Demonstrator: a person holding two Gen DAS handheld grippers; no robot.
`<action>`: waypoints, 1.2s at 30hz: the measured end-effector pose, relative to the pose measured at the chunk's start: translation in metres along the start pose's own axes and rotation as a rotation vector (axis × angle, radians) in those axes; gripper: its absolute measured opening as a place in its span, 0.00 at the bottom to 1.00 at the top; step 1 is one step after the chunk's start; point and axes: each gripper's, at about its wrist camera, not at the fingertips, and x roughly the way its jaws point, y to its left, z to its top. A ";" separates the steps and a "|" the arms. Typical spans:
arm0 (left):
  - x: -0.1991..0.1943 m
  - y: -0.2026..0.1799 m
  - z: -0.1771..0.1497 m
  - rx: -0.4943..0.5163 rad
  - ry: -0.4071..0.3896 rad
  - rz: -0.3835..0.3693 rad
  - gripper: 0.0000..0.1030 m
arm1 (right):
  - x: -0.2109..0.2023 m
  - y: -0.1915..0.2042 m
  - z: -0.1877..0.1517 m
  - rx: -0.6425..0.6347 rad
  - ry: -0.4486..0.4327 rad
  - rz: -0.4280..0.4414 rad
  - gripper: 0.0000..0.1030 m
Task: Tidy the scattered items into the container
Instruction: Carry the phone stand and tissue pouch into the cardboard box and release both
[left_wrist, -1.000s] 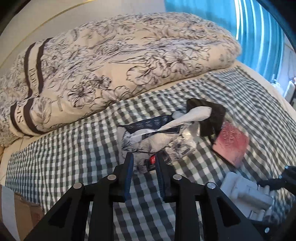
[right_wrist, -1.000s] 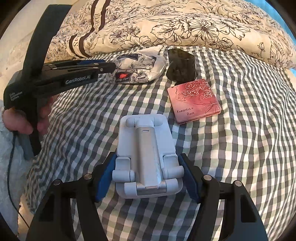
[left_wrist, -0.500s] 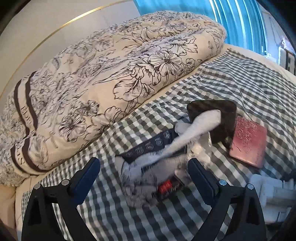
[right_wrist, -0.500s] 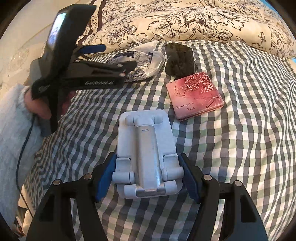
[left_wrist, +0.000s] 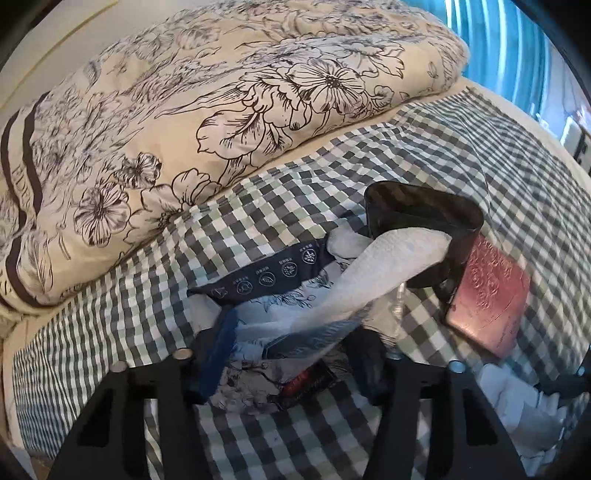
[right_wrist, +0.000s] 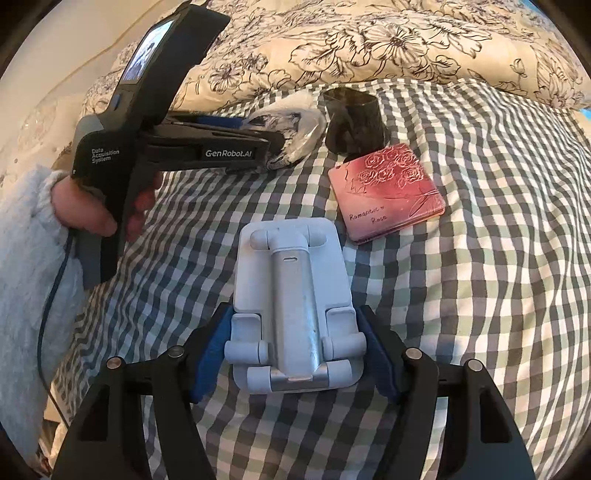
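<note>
Fingers (left_wrist: 218, 354) of your left gripper (left_wrist: 291, 358) press in on both sides of the tissue pack (left_wrist: 269, 321), squeezing its crinkled plastic wrap; a white tissue (left_wrist: 384, 258) sticks out of it toward the dark container (left_wrist: 424, 236). From the right wrist view you can see your left hand (right_wrist: 96, 206) wrapped around the handle, with a fluffy pale sleeve (right_wrist: 26, 266) behind it, and the pack (right_wrist: 295, 125) lying just beside the container (right_wrist: 354, 125) on the checked bedspread (right_wrist: 480, 295).

Your right gripper (right_wrist: 295, 350) has its blue pads (right_wrist: 212, 354) set against both sides of the pale blue phone stand (right_wrist: 291, 295), which lies flat on the bedspread; the pads look to be touching it, closed on its lower end.

Close by the container's base sits the pink compact (right_wrist: 388, 192) with roses embossed on its lid, touching or nearly touching the container. Beyond all of this lies the floral duvet (right_wrist: 388, 44), folded along the far edge of the bedspread
</note>
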 end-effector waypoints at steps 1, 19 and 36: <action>-0.002 0.000 0.001 -0.024 0.009 0.007 0.29 | -0.002 0.000 0.000 0.003 0.000 -0.001 0.65; -0.125 0.021 -0.041 -0.313 -0.035 -0.008 0.08 | -0.081 0.043 -0.004 -0.003 -0.108 -0.017 0.63; -0.339 0.102 -0.123 -0.469 -0.255 0.090 0.08 | -0.186 0.200 -0.002 -0.212 -0.293 0.083 0.63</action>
